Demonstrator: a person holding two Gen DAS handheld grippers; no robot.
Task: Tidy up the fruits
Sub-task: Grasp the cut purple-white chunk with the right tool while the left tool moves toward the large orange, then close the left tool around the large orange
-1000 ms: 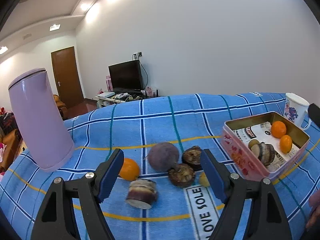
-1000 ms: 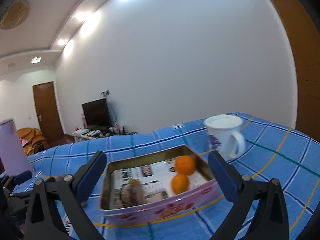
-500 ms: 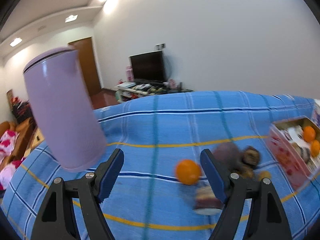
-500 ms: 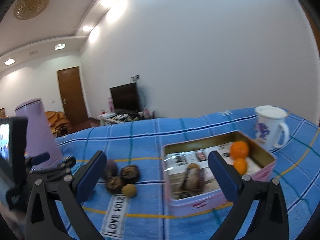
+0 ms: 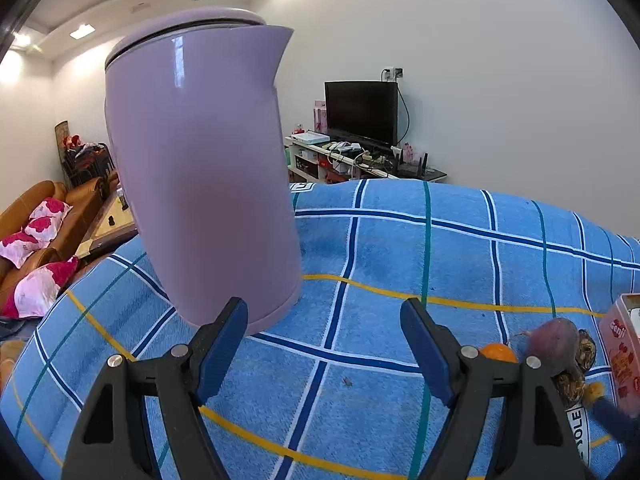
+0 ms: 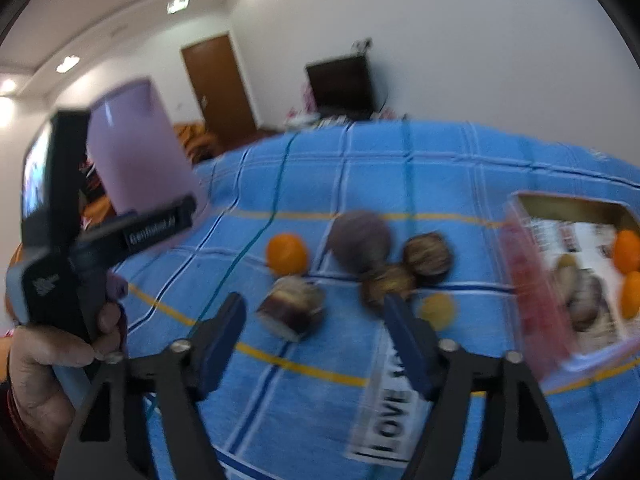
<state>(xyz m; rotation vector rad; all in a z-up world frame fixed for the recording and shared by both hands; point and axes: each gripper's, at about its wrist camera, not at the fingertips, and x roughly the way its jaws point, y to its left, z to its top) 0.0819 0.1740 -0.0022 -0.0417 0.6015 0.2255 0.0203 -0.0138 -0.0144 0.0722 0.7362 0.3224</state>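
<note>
Loose fruits lie on the blue checked cloth (image 6: 360,168): an orange (image 6: 286,253), a round purple fruit (image 6: 360,240), two brown fruits (image 6: 427,255) (image 6: 385,285), a cut dark piece (image 6: 292,307) and a small yellow fruit (image 6: 436,311). My right gripper (image 6: 316,332) is open just in front of the cut piece. A pink tin (image 6: 536,292) at right holds two oranges (image 6: 627,251) and brown pieces. My left gripper (image 5: 324,344) is open over bare cloth; the orange (image 5: 496,353) and purple fruit (image 5: 554,345) sit at its far right.
A tall lilac kettle (image 5: 200,168) stands close ahead-left of my left gripper; it also shows in the right wrist view (image 6: 136,148). The left hand-held gripper body (image 6: 60,216) and hand fill the right wrist view's left side. A "LOVE SOLE" label (image 6: 392,396) is on the cloth.
My left gripper swung left, away from the fruits and toward the kettle. My right gripper swung left from the tin to the loose fruits and came closer to them.
</note>
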